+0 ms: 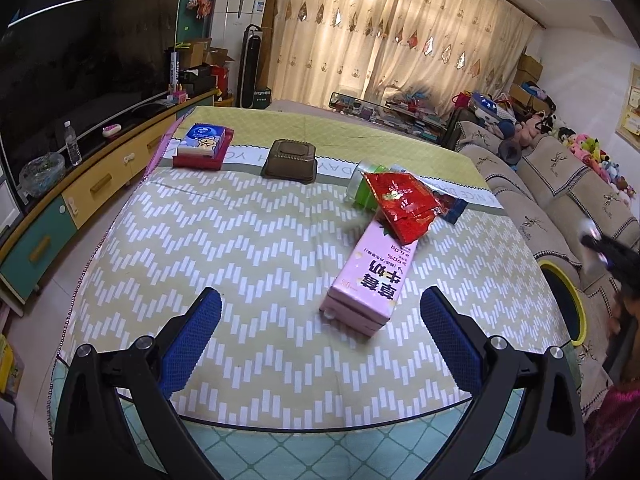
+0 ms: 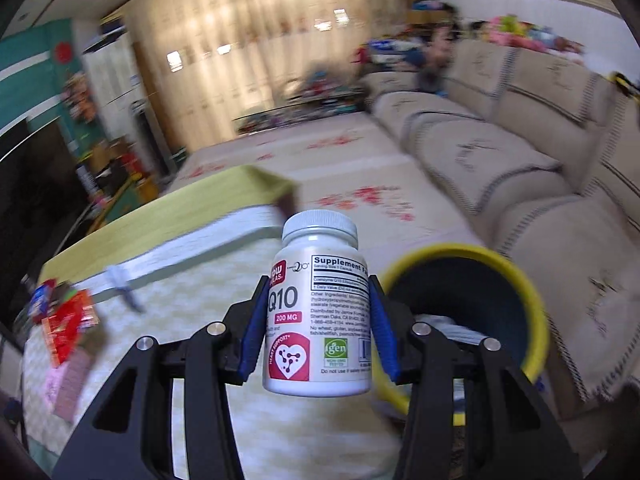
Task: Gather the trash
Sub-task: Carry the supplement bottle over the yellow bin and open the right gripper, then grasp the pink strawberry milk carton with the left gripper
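Note:
My left gripper is open and empty above the near part of the table. A pink milk carton lies just ahead, between its fingers' line. A red snack wrapper lies on the carton's far end, next to a green-labelled plastic cup lying on its side and a blue wrapper. My right gripper is shut on a white supplement bottle and holds it upright above the table's right edge. The yellow-rimmed dark bin stands just right of the bottle; it also shows in the left wrist view.
A brown lidded box and a tissue pack on a red box sit at the table's far side. A TV cabinet runs along the left. A beige sofa runs along the right, behind the bin.

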### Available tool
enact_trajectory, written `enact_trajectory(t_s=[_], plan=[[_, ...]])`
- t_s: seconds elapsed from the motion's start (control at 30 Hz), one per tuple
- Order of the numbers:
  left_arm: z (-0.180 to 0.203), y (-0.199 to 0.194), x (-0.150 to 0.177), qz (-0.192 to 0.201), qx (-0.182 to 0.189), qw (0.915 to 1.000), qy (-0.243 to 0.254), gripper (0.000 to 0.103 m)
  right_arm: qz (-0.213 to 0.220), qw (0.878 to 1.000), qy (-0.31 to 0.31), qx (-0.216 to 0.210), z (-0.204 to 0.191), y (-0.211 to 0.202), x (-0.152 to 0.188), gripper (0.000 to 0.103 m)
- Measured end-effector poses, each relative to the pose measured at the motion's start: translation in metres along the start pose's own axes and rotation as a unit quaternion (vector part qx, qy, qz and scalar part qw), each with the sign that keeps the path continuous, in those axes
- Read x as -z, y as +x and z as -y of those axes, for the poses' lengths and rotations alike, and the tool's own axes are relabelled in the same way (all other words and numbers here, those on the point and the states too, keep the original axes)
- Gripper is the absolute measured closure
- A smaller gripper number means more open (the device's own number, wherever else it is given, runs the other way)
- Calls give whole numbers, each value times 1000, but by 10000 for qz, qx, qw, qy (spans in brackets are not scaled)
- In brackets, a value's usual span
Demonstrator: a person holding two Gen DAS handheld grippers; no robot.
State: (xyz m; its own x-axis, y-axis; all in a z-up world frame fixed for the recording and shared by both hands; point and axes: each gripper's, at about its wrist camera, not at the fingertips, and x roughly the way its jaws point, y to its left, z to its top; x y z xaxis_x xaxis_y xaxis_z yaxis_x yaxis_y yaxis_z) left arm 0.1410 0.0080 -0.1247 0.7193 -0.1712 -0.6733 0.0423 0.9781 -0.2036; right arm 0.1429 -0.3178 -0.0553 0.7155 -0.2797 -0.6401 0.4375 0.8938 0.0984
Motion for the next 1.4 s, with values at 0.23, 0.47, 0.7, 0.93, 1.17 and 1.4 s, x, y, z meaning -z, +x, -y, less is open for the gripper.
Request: enact_trajectory(t_s=[0.23,0.47,0.7,0.93,1.17,1.4], plan=[[5,-5,-1,17,-19,10000,-17,5,-35,9941,591,908,89,14,4,58],[14,-19,1,111,-41,9999,79,5,-309,9915,731,1035,115,51,6,58],[17,-26,1,148,-33,9998,153,5,-243,9901,860,1078,124,55,9,50],[25,2,-1,-63,2,9978,656,5,-205,9922,917,819,117,37,14,41],[28,54,-18,-480,373,9911,1186,5,-260,9942,824,636,105,36,15,41],[43,93,-24,-907,595,9846,1369,9,-320,9949,850,439,96,41,18,41]])
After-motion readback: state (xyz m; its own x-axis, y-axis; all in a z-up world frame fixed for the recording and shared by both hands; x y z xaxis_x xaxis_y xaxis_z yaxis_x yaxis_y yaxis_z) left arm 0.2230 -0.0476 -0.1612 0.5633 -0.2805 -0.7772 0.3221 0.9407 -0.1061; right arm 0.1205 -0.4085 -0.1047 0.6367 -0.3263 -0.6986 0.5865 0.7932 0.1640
